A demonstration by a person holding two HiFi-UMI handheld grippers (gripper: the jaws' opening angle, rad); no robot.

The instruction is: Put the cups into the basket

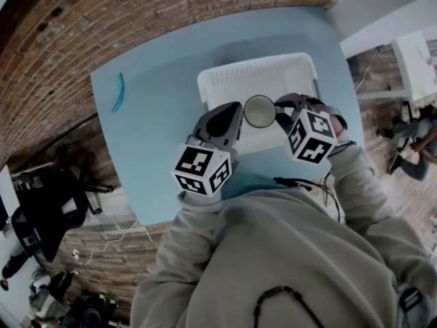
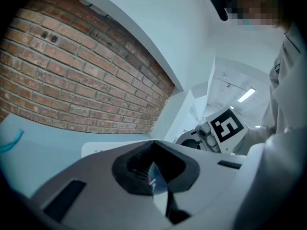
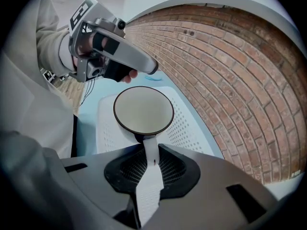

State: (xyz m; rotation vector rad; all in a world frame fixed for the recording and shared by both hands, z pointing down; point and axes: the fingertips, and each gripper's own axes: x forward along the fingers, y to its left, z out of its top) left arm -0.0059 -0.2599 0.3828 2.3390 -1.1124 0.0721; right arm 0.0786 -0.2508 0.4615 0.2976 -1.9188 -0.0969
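- One teal strip (image 1: 119, 91) at far left on the blue table (image 1: 150, 142), well apart from the work and of no bearing on it.
- Left of middle, left gripper (image 1: 232, 111) pressed together on nothing, hanging just beside the cup, over the near left part of the white basket (image 1: 218, 80).
- At middle, cup (image 1: 259, 111) in the air above the basket, toward its near side, mouth open toward the head camera; not yet set down inside.
- Right of that, right gripper (image 1: 278, 106) pinching the cup by its thin handle only, pointing steeply down.
- Likely trouble: may swing or twist in so narrow a pinch, then tip over on release.
- Could also catch the near rim if let go too close to it, and end up on the table rather than inside.
- Risks a knock from the idle left gripper as well, so close alongside; safer with that one drawn off to the left first.
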